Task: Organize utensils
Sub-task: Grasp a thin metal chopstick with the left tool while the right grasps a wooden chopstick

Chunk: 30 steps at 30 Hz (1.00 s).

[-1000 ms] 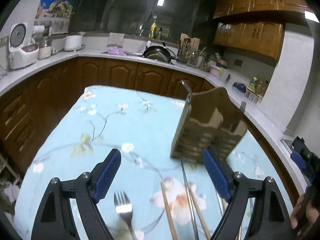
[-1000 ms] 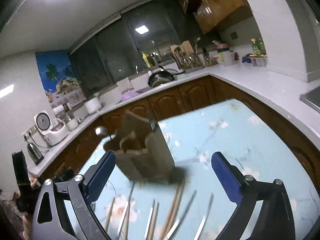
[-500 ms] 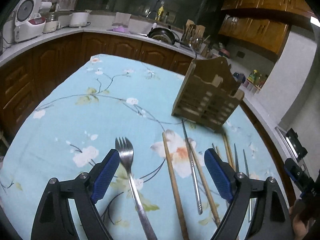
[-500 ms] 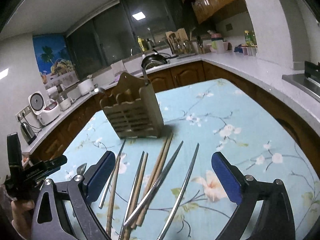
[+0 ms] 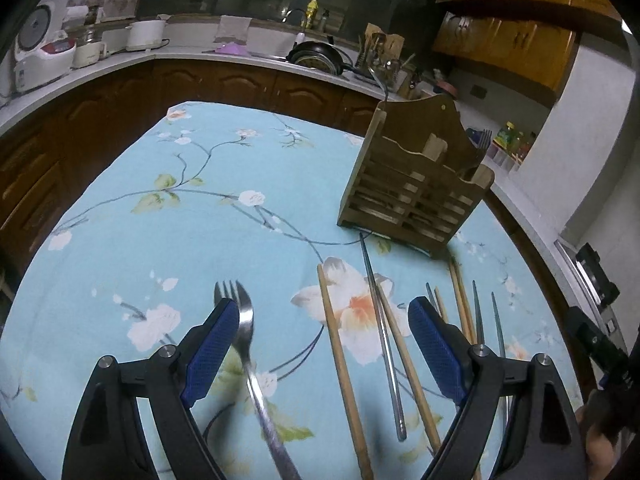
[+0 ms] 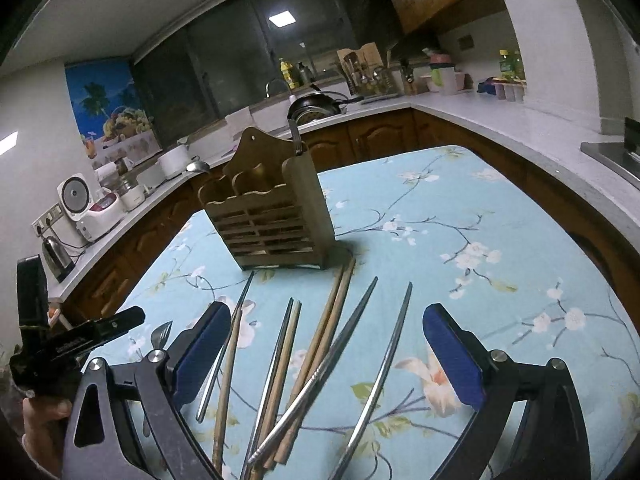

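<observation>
Just inside my left gripper's (image 5: 324,348) spread-wide, empty jaws lies the slim stainless-steel fork (image 5: 250,354): stiff, light, slippery, so I'd pinch mid-handle. Ahead stands the slatted wooden utensil holder (image 5: 412,192); my right gripper (image 6: 324,354) gapes empty over the chopsticks (image 6: 326,340).

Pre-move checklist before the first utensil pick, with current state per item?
1. Left gripper open and holding nothing: ok.
2. Right gripper open and holding nothing: ok.
3. Fork lying flat on the tablecloth, close beside the left-hand one of the left gripper's fingers: ok.
4. Wooden holder upright, top open: ok. One utensil handle already stands in it.
5. Chopsticks separated for a single pick: not ok, several cross and overlap.
6. Free room in the holder's compartments: cannot tell.
</observation>
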Motion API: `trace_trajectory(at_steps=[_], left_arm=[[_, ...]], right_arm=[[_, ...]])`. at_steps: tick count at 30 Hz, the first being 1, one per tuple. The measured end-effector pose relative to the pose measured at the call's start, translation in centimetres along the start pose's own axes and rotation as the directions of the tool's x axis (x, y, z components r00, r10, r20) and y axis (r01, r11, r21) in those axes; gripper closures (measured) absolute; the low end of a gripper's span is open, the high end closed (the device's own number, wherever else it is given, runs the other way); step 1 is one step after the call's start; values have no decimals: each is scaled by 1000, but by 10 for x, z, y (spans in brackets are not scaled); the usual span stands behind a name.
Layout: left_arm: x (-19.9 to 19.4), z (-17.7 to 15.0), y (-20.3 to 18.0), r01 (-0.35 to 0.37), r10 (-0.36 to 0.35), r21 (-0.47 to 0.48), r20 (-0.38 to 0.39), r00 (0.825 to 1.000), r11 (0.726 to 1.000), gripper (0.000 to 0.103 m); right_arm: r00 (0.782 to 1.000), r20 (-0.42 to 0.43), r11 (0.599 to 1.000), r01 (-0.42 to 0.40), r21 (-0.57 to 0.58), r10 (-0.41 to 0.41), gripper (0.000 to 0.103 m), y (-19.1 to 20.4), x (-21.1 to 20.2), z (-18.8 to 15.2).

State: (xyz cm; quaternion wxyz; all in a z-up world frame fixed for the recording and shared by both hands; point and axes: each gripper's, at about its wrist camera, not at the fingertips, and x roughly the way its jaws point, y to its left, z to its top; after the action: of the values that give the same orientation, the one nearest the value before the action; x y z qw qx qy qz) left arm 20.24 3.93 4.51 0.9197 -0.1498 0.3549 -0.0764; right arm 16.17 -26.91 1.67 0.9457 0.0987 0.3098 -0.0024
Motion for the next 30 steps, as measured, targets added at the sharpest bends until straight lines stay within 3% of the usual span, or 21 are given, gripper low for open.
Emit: trace_trajectory(at_steps=[3, 12, 22, 30], left_arm=[[9, 9, -6, 4, -4, 18, -15, 1000, 1000, 17], [47, 42, -23, 19, -16, 61, -60, 998, 998, 20], [115, 62, -50, 19, 12, 179, -171, 985, 984, 44], [162, 64, -51, 14, 29, 174, -245, 969, 985, 65]], right_arm=[[1000, 1, 1000, 3, -5, -3, 8, 0, 8, 6], [996, -88, 1000, 17, -21, -19, 41, -1, 53, 31], [976, -213, 999, 48, -25, -52, 67, -10, 115, 35], [949, -303, 996, 88, -20, -90, 81, -24, 147, 24]])
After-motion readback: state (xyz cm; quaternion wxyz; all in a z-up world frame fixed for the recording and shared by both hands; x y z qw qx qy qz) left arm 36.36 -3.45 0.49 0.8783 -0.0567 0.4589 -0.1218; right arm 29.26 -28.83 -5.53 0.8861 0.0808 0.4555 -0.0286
